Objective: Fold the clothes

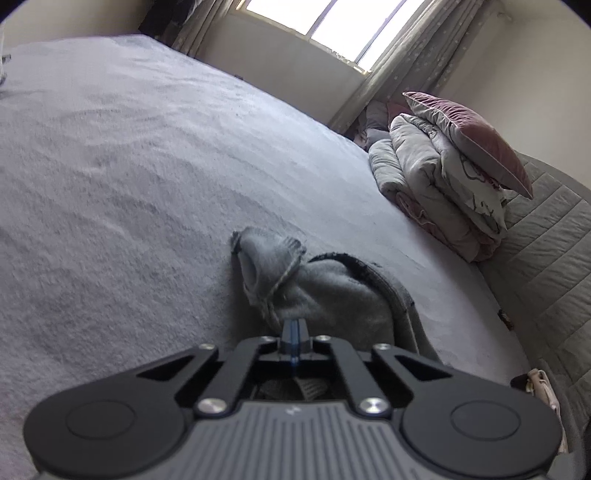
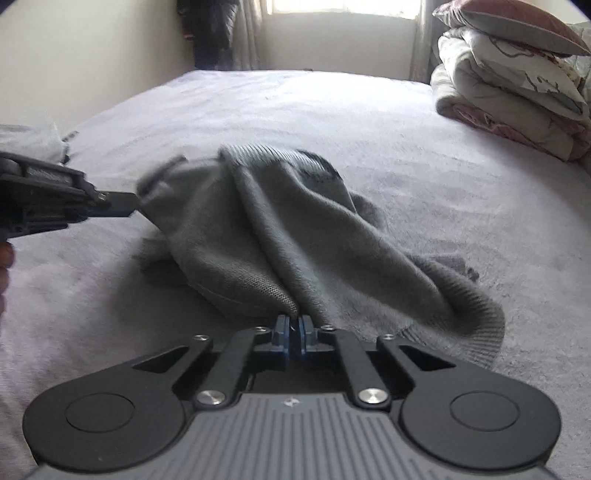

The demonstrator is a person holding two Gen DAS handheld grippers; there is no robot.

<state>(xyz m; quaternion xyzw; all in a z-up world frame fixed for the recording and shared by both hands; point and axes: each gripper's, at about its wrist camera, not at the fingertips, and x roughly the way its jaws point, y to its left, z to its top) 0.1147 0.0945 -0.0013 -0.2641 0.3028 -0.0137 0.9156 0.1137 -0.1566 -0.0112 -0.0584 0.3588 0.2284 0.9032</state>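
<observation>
1. We take the bed (image 2: 424,177) as landmark; the sweater (image 2: 280,229) lies bunched on it, near its near edge.
2. Left gripper (image 2: 125,205) at the sweater's left edge; right gripper (image 2: 294,325) at its near edge.
3. Folded bedding (image 2: 509,107) on the bed's far right, pillow (image 2: 517,26) on top.
4. Window (image 2: 343,6) behind the bed.

No readable text, labels, brands or numbers in either view.
</observation>
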